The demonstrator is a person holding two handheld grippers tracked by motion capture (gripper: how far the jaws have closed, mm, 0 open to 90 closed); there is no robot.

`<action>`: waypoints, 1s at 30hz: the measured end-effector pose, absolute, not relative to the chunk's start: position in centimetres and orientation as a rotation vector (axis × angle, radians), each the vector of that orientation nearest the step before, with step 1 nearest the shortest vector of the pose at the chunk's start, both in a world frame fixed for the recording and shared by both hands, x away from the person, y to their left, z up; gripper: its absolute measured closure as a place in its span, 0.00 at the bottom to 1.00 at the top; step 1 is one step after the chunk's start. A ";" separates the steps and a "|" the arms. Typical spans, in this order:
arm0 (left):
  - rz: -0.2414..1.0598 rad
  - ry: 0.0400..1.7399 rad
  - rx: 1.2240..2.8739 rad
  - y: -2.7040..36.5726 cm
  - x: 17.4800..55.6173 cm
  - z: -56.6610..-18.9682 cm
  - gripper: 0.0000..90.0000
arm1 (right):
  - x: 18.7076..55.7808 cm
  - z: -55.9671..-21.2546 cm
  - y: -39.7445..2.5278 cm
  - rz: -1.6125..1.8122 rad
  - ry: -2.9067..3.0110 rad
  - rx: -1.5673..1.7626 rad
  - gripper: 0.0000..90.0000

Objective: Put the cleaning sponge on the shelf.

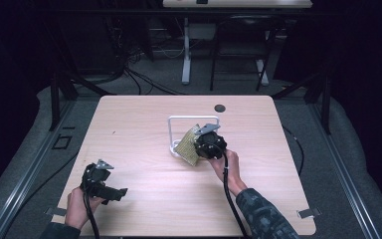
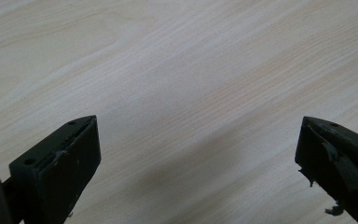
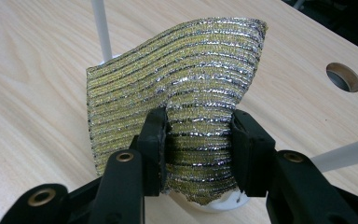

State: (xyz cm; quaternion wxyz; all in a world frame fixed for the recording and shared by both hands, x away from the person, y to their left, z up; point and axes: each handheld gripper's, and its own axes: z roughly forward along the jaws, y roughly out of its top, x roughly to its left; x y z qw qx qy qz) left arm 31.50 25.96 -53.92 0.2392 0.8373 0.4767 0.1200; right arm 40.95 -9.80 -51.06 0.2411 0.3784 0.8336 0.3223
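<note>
The right gripper (image 3: 198,149) had its jaws closed on a gold-and-silver striped cloth (image 3: 182,88), pinching a fold near the cloth's lower edge so the rest stood up and fanned out above the jaws. In the high view the cloth (image 1: 189,144) sat near the middle of the desk (image 1: 144,189), against the white wire rack (image 1: 171,134). Judgement: the low pinch left the upper part free, which would suit draping it over the rack's top bar; the cloth was not yet hung.

The left gripper (image 1: 99,181) was held low near the desk's front left corner, well apart from the cloth, probably parked to stay out of the way. Its jaws stood wide apart with nothing between them, bare desk (image 2: 177,84) beneath.

The right gripper view gave the grip detail: the weave bunched between the jaws, a white rack post (image 3: 101,32) behind the cloth and a round base under it. The high view gave the layout instead: the rack's whole frame, both hands, and the cable hole (image 1: 220,107) towards the far edge.
</note>
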 end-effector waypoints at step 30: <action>0.323 1.301 2.305 25.9 31.4 -54.0 0.00 | 42.7 -53.1 -8.9 0.806 2.232 1.076 0.59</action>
